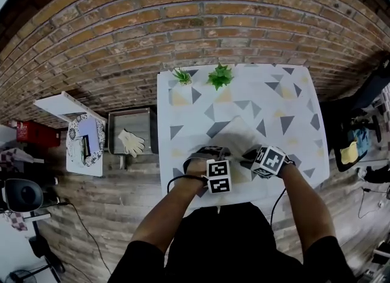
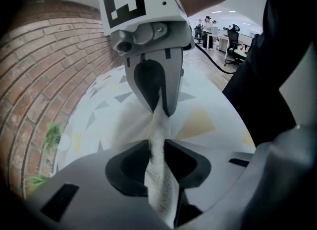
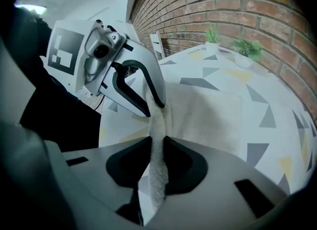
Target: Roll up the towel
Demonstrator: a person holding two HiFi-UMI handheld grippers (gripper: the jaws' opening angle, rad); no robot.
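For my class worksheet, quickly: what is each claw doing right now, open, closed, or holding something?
left claw: closed, pinching the towel edge.
right claw: closed, pinching the same towel edge.

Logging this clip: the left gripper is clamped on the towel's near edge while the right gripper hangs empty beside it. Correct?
Not quite. The right gripper is not empty: the right gripper view shows its jaws closed on the towel too. The left gripper is clamped on the towel's near edge, as stated.
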